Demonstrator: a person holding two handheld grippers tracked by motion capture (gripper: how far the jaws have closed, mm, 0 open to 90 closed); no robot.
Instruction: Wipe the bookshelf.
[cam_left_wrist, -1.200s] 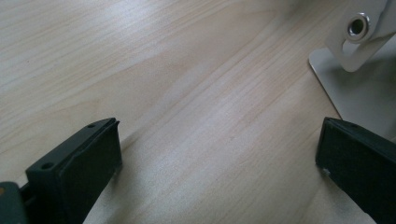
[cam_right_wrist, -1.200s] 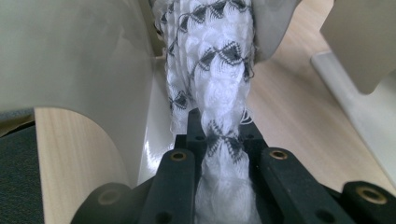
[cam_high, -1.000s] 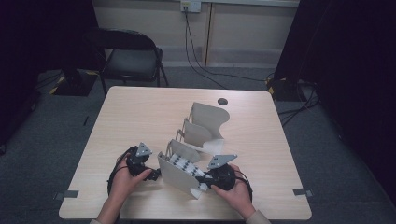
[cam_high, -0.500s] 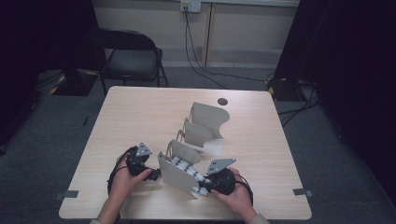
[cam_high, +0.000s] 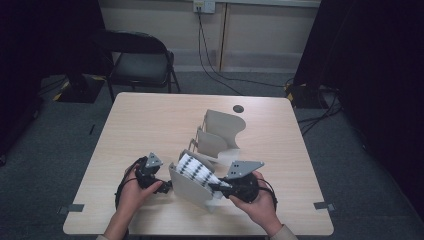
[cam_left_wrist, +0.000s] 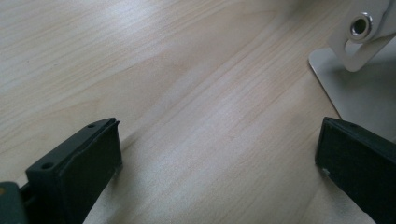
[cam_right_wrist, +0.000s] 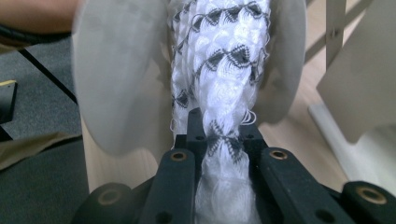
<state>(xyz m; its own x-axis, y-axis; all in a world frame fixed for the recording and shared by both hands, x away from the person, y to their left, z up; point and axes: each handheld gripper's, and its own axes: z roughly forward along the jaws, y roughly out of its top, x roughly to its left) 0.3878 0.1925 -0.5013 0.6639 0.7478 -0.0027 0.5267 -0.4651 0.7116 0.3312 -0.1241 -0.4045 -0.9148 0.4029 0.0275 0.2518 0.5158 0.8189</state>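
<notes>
A white rack (cam_high: 222, 131) with several upright plates stands mid-table. A white cloth with a black pattern (cam_high: 196, 170) lies in the slot behind the rack's front plate (cam_high: 187, 191). My right gripper (cam_high: 214, 188) is shut on the cloth's lower end. In the right gripper view the cloth (cam_right_wrist: 219, 56) runs up from my right gripper (cam_right_wrist: 219, 128) between two pale plates (cam_right_wrist: 116, 70). My left gripper (cam_high: 167, 186) rests on the table at the rack's left, open. In the left gripper view my left gripper (cam_left_wrist: 217, 135) is spread wide over bare wood, the rack's base (cam_left_wrist: 359, 93) at the right.
The wooden table (cam_high: 150, 120) has a small black round fitting (cam_high: 238, 108) near its far edge. A black folding chair (cam_high: 140, 65) stands behind the table's far left. Cables (cam_high: 220, 75) run across the grey floor at the back.
My right gripper has risen with the cloth, so more of the patterned cloth shows above the front plate. The left gripper has stayed where it was.
</notes>
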